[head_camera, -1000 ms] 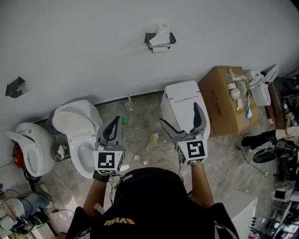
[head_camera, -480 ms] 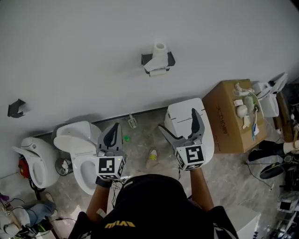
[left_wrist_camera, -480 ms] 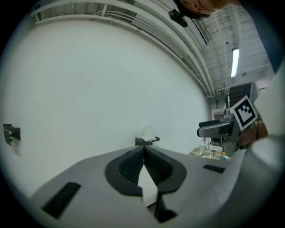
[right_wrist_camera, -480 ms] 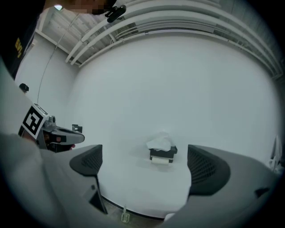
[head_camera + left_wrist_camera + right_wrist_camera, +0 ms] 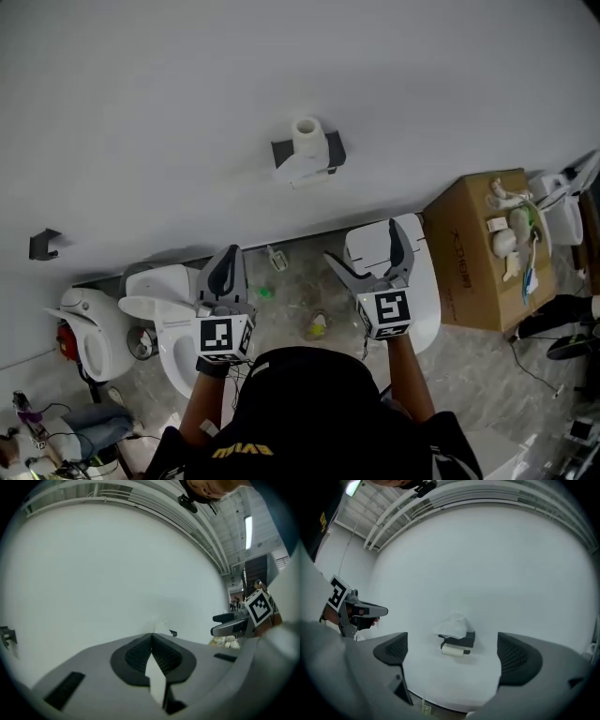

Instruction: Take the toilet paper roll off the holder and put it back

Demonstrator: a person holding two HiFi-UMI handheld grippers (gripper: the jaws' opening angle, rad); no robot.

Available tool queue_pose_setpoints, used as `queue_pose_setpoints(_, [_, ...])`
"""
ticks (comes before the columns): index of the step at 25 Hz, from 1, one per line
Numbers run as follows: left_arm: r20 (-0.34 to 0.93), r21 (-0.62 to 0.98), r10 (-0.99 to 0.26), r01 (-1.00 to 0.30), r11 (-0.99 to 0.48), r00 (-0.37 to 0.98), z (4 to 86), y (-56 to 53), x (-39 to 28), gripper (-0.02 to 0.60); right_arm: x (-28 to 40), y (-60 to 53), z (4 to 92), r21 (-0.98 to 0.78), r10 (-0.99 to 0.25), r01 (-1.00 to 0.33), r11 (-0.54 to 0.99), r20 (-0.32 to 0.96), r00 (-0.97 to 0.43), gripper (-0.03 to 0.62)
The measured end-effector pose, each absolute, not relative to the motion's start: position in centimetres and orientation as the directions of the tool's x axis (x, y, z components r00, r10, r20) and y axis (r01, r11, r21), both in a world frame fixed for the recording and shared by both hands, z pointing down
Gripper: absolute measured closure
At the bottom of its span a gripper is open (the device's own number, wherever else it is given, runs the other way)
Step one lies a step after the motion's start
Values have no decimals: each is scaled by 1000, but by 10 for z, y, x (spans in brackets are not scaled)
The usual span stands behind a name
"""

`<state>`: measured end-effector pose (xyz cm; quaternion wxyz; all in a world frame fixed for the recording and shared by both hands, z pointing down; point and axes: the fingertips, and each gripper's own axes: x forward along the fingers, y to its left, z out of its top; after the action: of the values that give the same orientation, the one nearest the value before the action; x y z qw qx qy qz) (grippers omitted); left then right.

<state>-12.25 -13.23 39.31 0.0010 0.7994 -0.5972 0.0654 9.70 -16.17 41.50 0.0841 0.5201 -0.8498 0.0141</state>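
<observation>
The task looked not yet begun: the roll (image 5: pixel 307 137) stood on the holder (image 5: pixel 331 150) on the wall, untouched. Both grippers were held well short of it. The left gripper (image 5: pixel 228 259) had its fingers closed on nothing. The right gripper (image 5: pixel 366 246) had its fingers wide apart and empty, aimed at the holder. Reaching, lifting off and replacing all remained.

I hold 2: L gripper (image 5: pixel 230 253), R gripper (image 5: pixel 361 242). Ahead I count 3 toilets (image 5: pixel 173 352), 2 wall holders (image 5: pixel 334 150), 2 paper rolls (image 5: pixel 307 133), 1 cardboard box (image 5: pixel 469 253).
</observation>
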Motion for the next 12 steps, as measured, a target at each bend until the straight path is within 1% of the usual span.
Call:
queue_pose_setpoints(4, [122, -100, -956, -955, -279, 267, 394, -154, -120, 571, 98, -186, 416, 51, -873, -879, 475, 157, -462, 11])
queue_pose_setpoints(12, [112, -71, -954, -956, -285, 276, 401, -213, -125, 571, 83, -236, 424, 56, -863, -871, 488, 181, -471, 11])
